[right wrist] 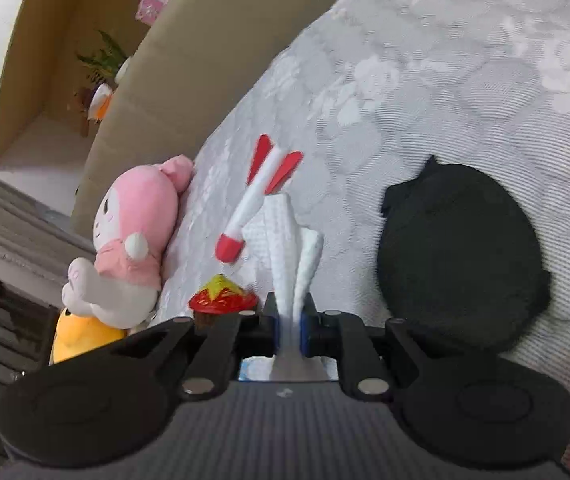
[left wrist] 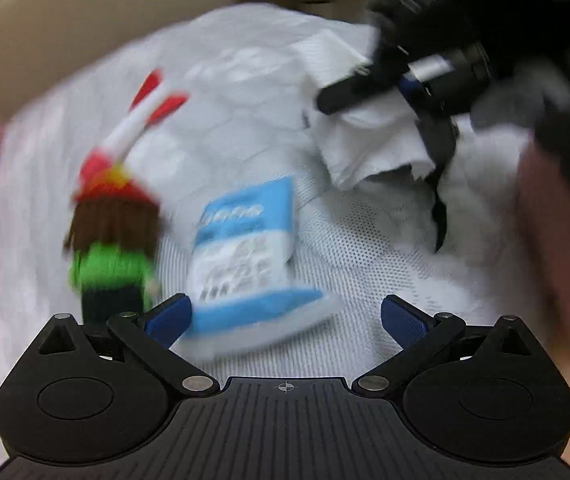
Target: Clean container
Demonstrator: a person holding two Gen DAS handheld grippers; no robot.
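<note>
In the right wrist view my right gripper [right wrist: 289, 320] is shut on a folded white paper tissue [right wrist: 291, 236] that stands up between its pads. A black round object [right wrist: 461, 260], possibly the container, lies on the bedspread to the right of it. In the blurred left wrist view my left gripper [left wrist: 285, 320] is open, with nothing pressed between its blue pads [left wrist: 169, 320]. The near end of a blue and white tissue pack [left wrist: 245, 256] lies just ahead of them. Top right in that view, the right gripper [left wrist: 385, 80] hangs over the bed with the tissue [left wrist: 365, 148].
A white patterned bedspread [right wrist: 425, 80] covers the surface. On it lie a red and white rocket toy [right wrist: 257, 196] and a blocky figure with a red hat [left wrist: 113, 248]. A pink plush [right wrist: 133, 232] and a yellow plush [right wrist: 81, 336] sit at the left edge, against a beige headboard [right wrist: 145, 80].
</note>
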